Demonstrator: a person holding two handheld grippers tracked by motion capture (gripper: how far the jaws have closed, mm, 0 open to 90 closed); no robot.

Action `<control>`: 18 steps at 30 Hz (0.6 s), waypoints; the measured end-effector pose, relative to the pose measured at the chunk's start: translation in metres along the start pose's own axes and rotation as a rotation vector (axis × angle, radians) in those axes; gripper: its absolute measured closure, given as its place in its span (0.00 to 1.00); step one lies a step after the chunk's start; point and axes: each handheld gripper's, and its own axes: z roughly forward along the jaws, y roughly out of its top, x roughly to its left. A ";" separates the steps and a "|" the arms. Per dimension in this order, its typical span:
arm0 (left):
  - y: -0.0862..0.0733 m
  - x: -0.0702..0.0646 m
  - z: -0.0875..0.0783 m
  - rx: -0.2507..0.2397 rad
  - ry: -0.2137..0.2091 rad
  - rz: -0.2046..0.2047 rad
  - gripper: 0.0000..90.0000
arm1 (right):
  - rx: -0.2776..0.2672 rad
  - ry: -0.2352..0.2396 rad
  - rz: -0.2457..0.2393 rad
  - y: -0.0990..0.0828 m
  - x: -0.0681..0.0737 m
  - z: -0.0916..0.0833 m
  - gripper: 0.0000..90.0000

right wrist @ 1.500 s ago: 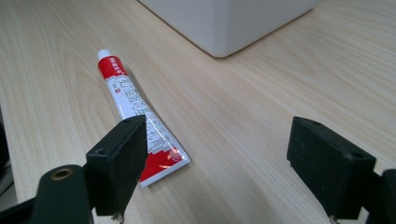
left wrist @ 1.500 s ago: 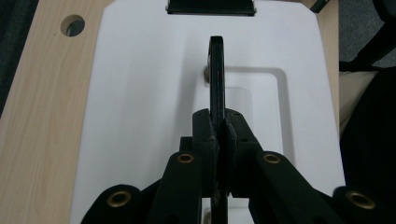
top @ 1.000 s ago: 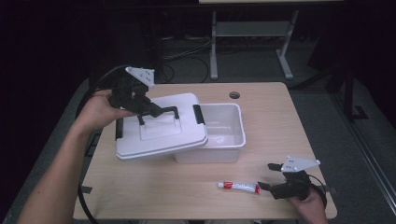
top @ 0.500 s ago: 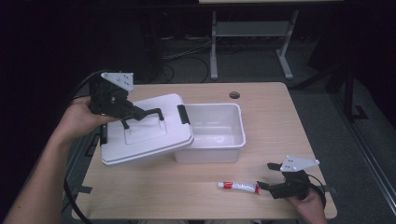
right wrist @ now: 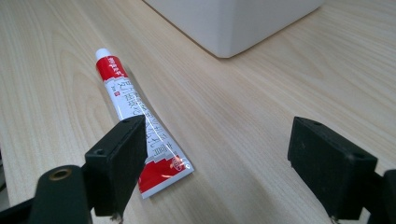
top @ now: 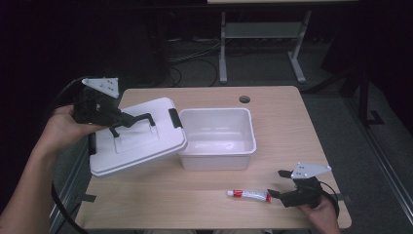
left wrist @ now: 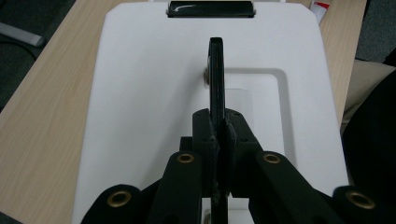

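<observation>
My left gripper (top: 118,121) is shut on the black handle (top: 139,120) of a white lid (top: 141,146), which it holds over the table's left side, slightly tilted, its right end by the left rim of the bin. In the left gripper view the jaws (left wrist: 218,135) pinch the handle (left wrist: 216,70) edge-on above the lid (left wrist: 140,93). The white bin (top: 216,161) stands uncovered mid-table with nothing visible inside. A red and white tube (top: 249,195) lies at the front. My right gripper (top: 278,185) rests just right of it, open (right wrist: 219,154), with the tube's crimped end (right wrist: 161,168) beside its left jaw.
The wooden table (top: 292,126) has a round cable hole (top: 244,99) at the back. A black latch (top: 175,118) sits on the lid's end nearest the bin. A metal stand (top: 263,34) and cables sit on the dark floor behind.
The left gripper has carried the lid leftward off the bin, uncovering the bin's whole opening. The right gripper and the tube have stayed put.
</observation>
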 end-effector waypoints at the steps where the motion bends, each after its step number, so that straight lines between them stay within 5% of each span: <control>1: -0.002 0.000 -0.001 -0.001 0.001 -0.004 0.94 | -0.001 0.000 -0.001 0.000 0.000 0.000 0.21; 18: -0.037 0.006 -0.009 -0.002 0.033 -0.065 0.94 | 0.014 0.000 -0.002 -0.001 -0.001 0.003 0.22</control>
